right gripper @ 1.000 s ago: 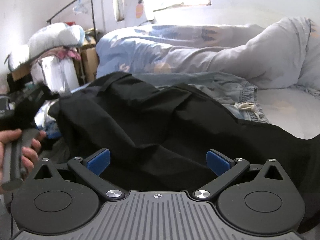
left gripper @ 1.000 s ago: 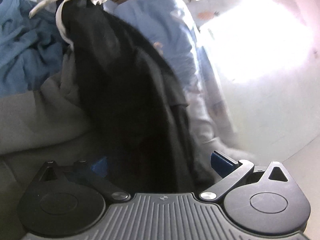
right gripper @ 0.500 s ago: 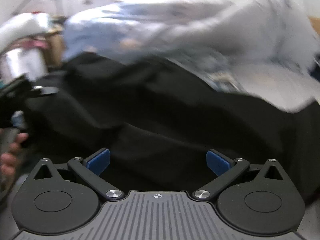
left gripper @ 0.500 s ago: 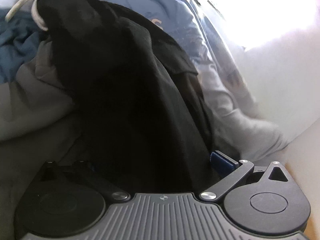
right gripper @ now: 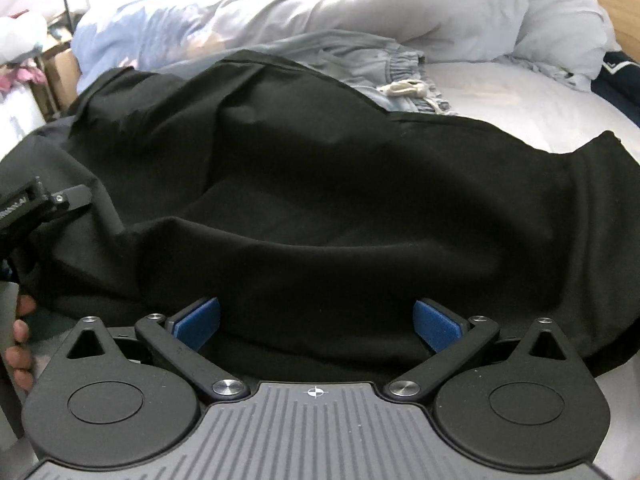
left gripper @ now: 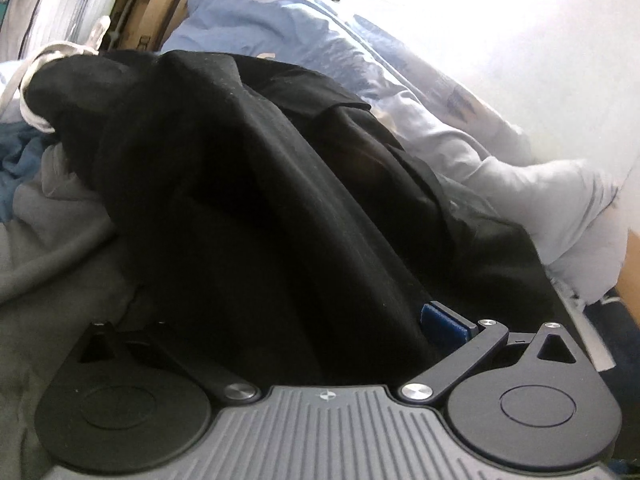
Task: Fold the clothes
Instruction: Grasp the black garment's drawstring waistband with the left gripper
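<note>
Scene: we work over a bed (right gripper: pixel 520 92) strewn with laundry, a gripper in each hand, the black garment (right gripper: pixel 320 184) spread between us and a pale blue duvet (right gripper: pixel 440 12).
Black garment: it lies rumpled across the bed, one end bunched at the far left, the other trailing to the right edge of the mattress; we judge it neither flat nor folded.
Left gripper (left gripper: pixel 288 320): the cloth runs down between the fingers and hides the left one; only the right blue pad (left gripper: pixel 442 320) shows, so we cannot tell whether the jaws are pinching the fabric or merely buried in it.
Right gripper (right gripper: pixel 316 322): the jaws stand wide apart, both blue pads clear, grasping nothing; the near hem lies between and under them, well placed, we judge, for a pinch.
Why so held: with one tool at each end of the cloth, we read this as drawing it out or laying it down, and cannot say which.
Hand (right gripper: pixel 18 340): fingers at the left edge of the right view grip the other tool's handle.
Other laundry: light blue shorts (right gripper: pixel 384 68) with a white drawstring beyond the black cloth; a grey garment (left gripper: pixel 52 248) and a blue one (left gripper: pixel 20 160) left of it.
Writing: a few letters on the black bracket (right gripper: pixel 24 204), too small for us to read.
</note>
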`<state>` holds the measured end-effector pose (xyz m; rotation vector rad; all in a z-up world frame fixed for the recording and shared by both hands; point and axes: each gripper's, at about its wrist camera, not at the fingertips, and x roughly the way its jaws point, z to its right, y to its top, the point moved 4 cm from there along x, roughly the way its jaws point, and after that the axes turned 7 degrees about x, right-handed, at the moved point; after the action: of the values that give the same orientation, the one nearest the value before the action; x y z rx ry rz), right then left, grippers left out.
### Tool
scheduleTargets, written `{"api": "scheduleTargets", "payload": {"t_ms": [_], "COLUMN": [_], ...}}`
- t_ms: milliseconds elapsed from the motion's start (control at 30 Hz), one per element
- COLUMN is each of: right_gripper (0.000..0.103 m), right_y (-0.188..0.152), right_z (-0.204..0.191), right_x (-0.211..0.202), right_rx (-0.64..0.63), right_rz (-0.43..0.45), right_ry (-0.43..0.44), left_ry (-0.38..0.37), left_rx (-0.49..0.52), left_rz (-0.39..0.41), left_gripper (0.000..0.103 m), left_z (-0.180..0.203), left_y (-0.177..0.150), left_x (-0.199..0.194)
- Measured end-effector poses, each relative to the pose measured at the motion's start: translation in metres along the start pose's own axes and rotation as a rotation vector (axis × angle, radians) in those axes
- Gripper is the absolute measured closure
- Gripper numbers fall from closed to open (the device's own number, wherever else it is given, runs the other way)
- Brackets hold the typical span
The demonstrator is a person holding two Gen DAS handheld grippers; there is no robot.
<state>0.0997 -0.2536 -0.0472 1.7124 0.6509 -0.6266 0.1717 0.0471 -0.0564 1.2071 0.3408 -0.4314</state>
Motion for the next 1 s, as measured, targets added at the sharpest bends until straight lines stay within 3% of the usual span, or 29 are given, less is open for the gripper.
{"api": "scheduleTargets", "payload": {"t_ms": [367, 600, 700, 767, 833, 933, 1000], "right_gripper": [0.0, 0.0, 0.0, 0.0, 0.0, 0.0, 0.0], "right_y": [-0.017, -0.016, -0.015, -0.014, -0.012, -0.008, -0.008], "right_z": [-0.004, -0.004, -0.004, -0.003, -0.002, -0.006, -0.014], "right_x": [0.007, 0.008, 0.008, 0.007, 0.003, -0.008, -0.018], "right_rx": [-0.1, -0.099, -0.1, -0.102, -0.099, -0.116, -0.166], "right_rz": [0.142, 0.147, 0.142, 0.132, 0.105, 0.099, 0.164], "right_ry": [0.006, 0.008, 0.015, 0.023, 0.045, 0.111, 0.139], "left_ry": [0.058, 0.084, 0.053, 0.022, 0.027, -0.049, -0.1], "left_rx": [0.07, 0.099, 0.064, -0.052, -0.192, -0.297, -0.367], "left_rz": [0.029, 0.019, 0.027, 0.048, 0.033, 0.038, 0.041], "left_gripper": [0.0, 0.0, 0.0, 0.019, 0.054, 0.084, 0.09], "left_z": [0.011, 0.017, 0.013, 0.0, -0.015, -0.022, -0.027], "left_y": [-0.005, -0.004, -0.002, 0.002, 0.006, 0.011, 0.015], "left_x": [-0.003, 0.004, 0.0, -0.007, -0.012, -0.018, -0.022]}}
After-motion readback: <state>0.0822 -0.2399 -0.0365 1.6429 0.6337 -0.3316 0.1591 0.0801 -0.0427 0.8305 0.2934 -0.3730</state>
